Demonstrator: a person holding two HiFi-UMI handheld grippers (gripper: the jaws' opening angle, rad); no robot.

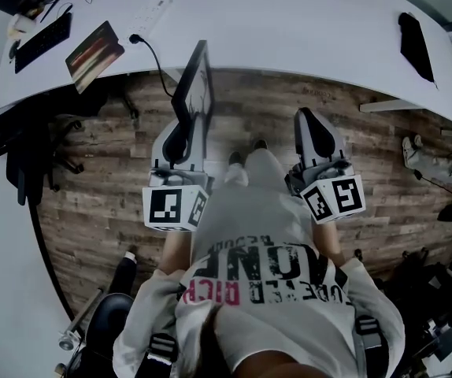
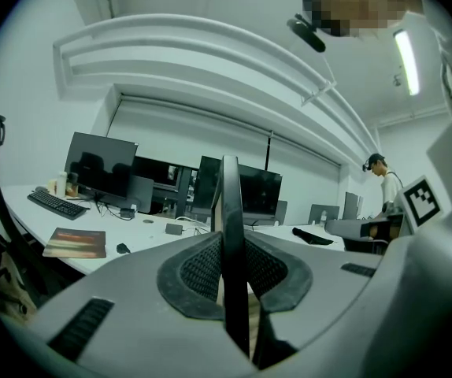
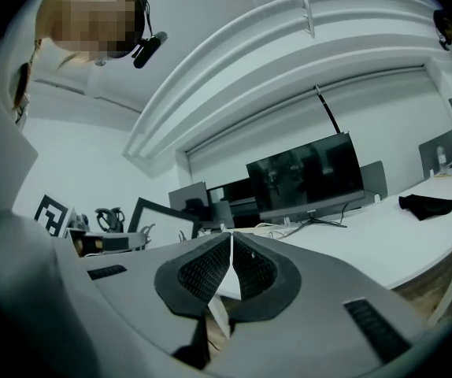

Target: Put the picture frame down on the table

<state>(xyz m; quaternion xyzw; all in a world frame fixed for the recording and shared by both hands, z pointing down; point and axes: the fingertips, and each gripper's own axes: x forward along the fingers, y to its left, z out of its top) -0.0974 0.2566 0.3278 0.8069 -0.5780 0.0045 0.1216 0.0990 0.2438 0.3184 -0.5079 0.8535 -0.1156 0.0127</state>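
My left tool (image 1: 188, 128) clamps the picture frame (image 1: 194, 81) upright, edge-on; the desk (image 1: 289, 30) lies straight ahead. My right tool (image 1: 309, 120) has its jaws together, empty

The left gripper (image 1: 183, 128) clamps the lower edge of the frame (image 1: 195, 81), which stands upright toward the table (image 1: 289, 22) at 12 o'clock. The right gripper (image 1: 305, 116), at 3 o'clock of the left, is over the floor (image 1: 92, 179) with its jaws together. On the table, a book (image 1: 94, 52) lies at 10 o'clock and a cloth (image 1: 415, 46) at 2 o'clock.
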